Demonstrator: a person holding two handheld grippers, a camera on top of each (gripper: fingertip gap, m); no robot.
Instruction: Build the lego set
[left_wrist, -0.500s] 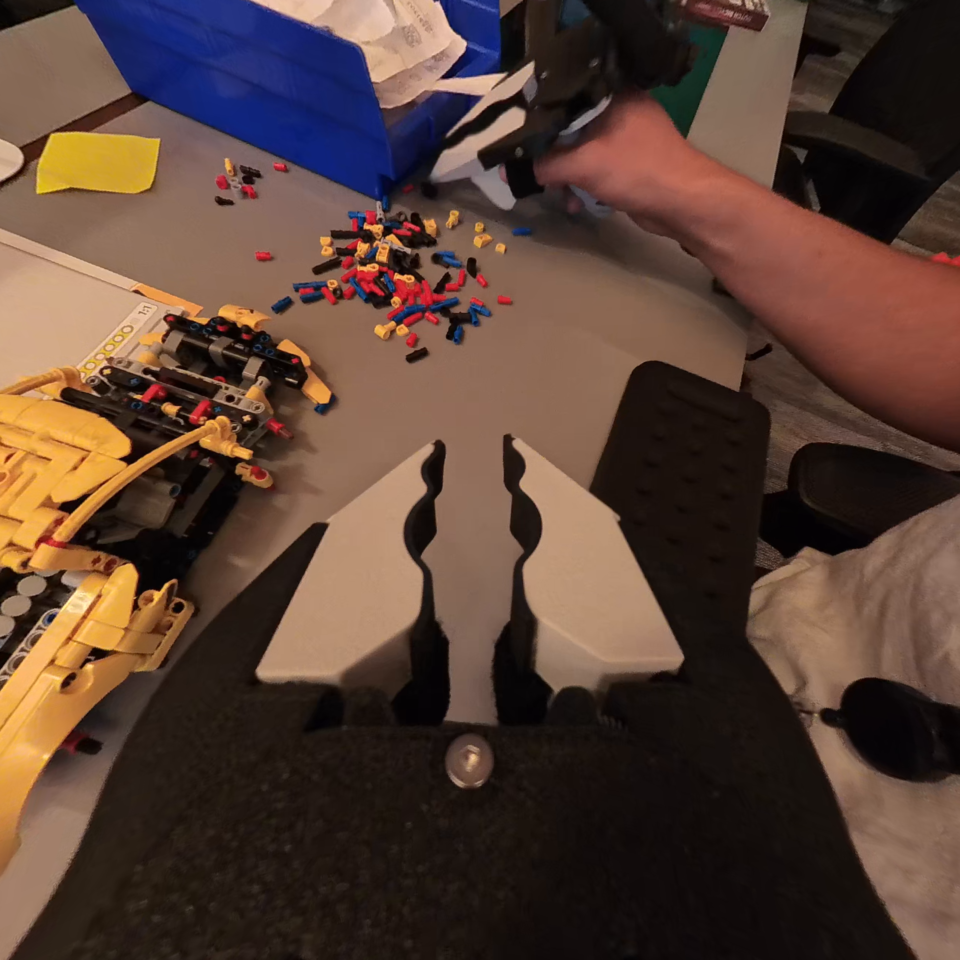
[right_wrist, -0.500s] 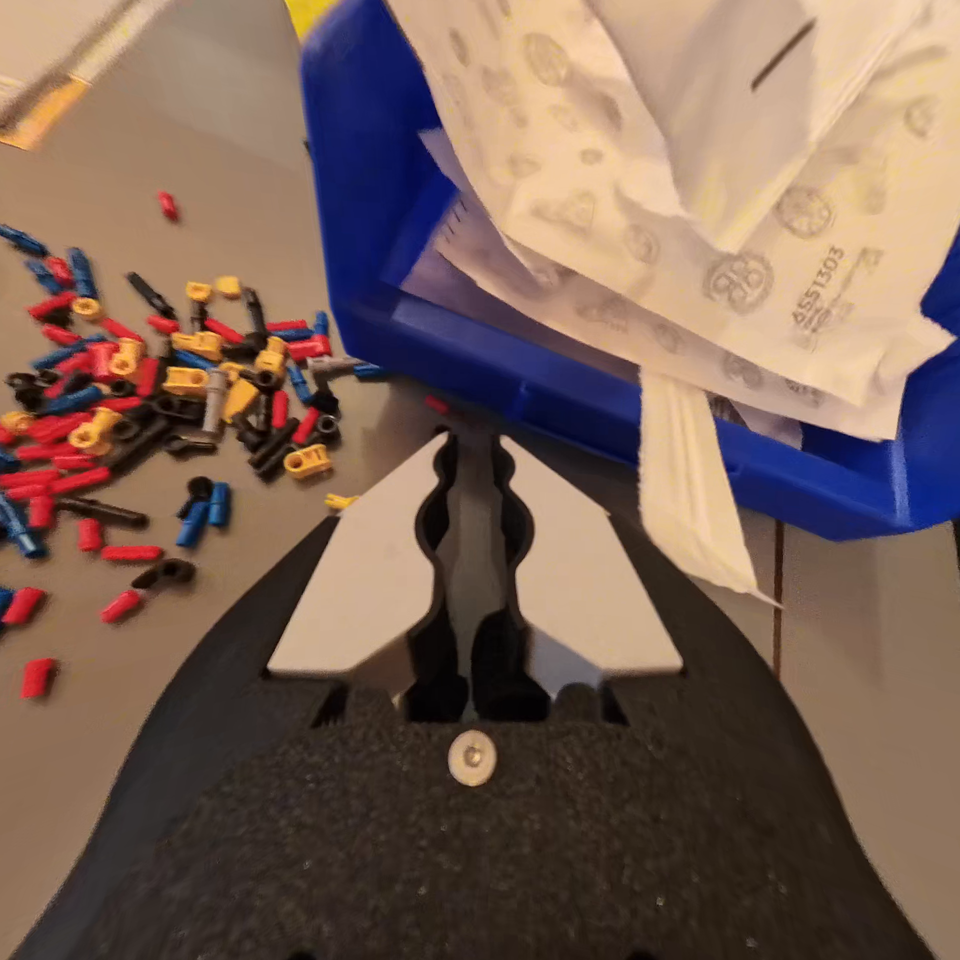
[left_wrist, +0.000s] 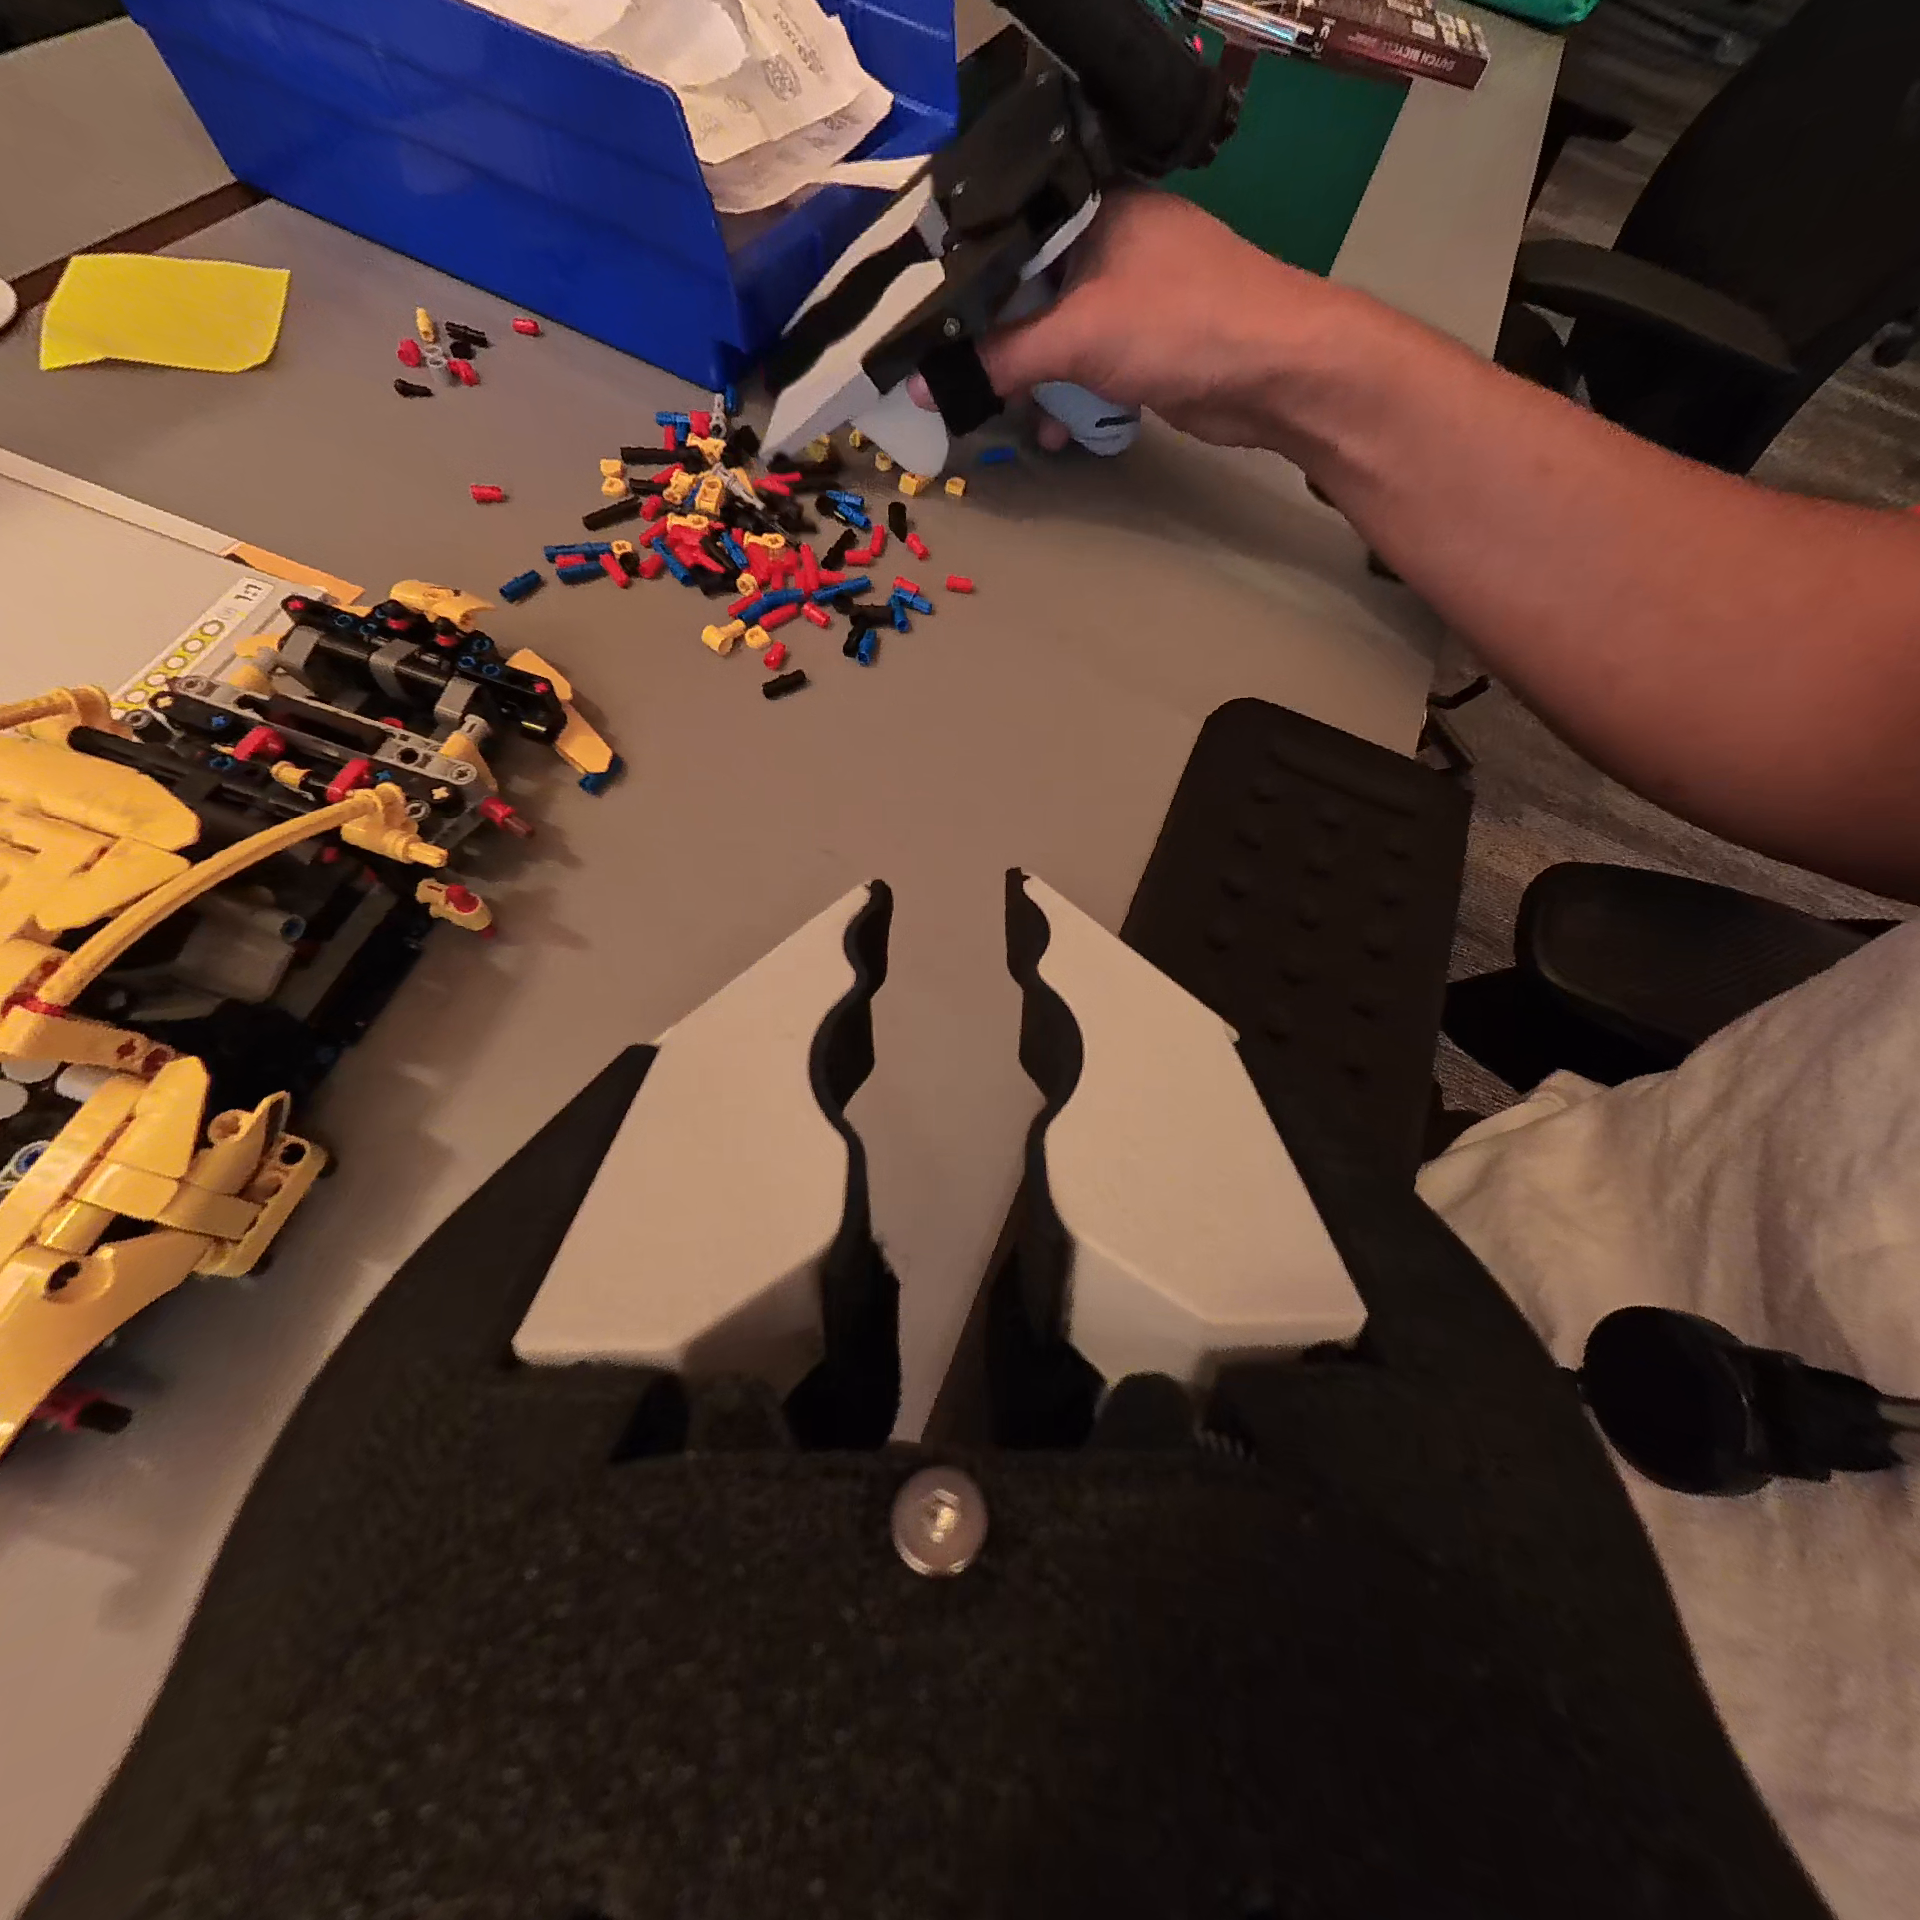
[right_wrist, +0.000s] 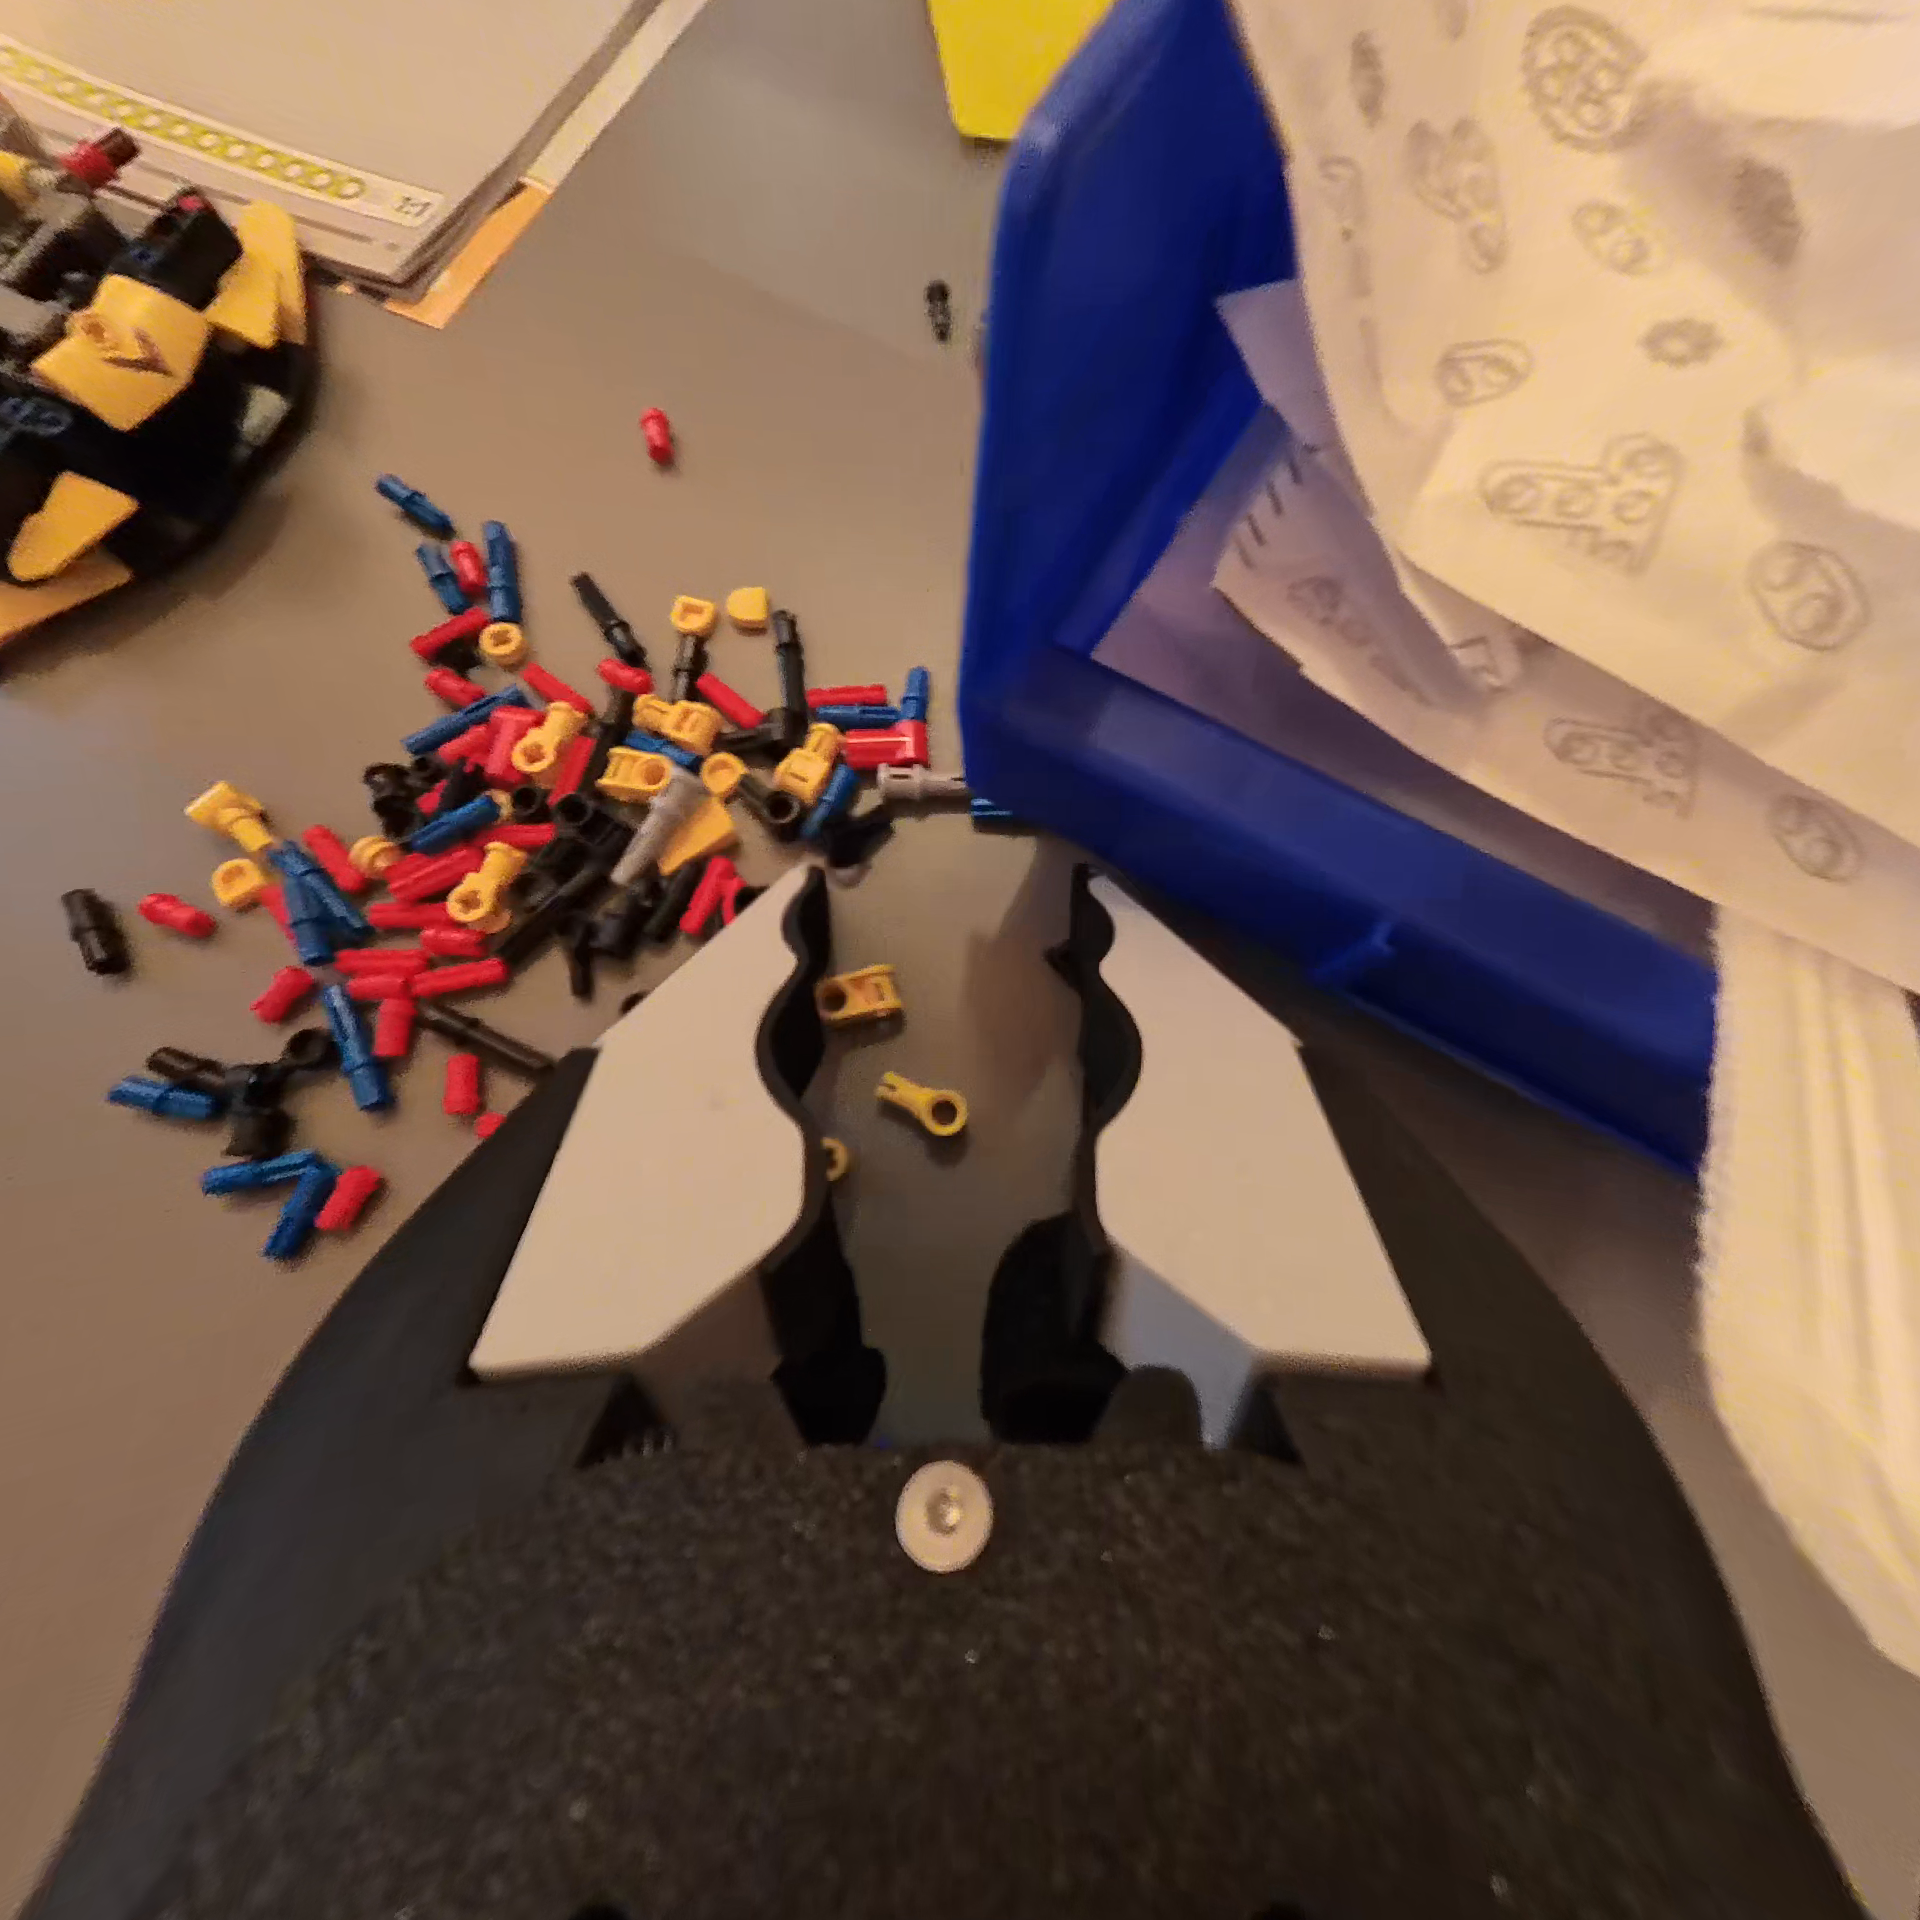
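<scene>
so the right gripper (right_wrist: 940, 914) has swung down off the blue bin (right_wrist: 1299, 831) and opened up; half a second ago its jaws were nearly together, now they're spread, empty, low over the near edge of the pile of loose pins and connectors (right_wrist: 582, 831); two small yellow connectors (right_wrist: 923, 1103) sit between the fingers, just beside the bin's corner; looks like a pick is lining up. left gripper (left_wrist: 943, 883) hasn't budged, jaws slightly apart, empty, well back from the bin; the half-built yellow model (left_wrist: 208, 883) sits on the tabletop (left_wrist: 1039, 675), untouched.
</scene>
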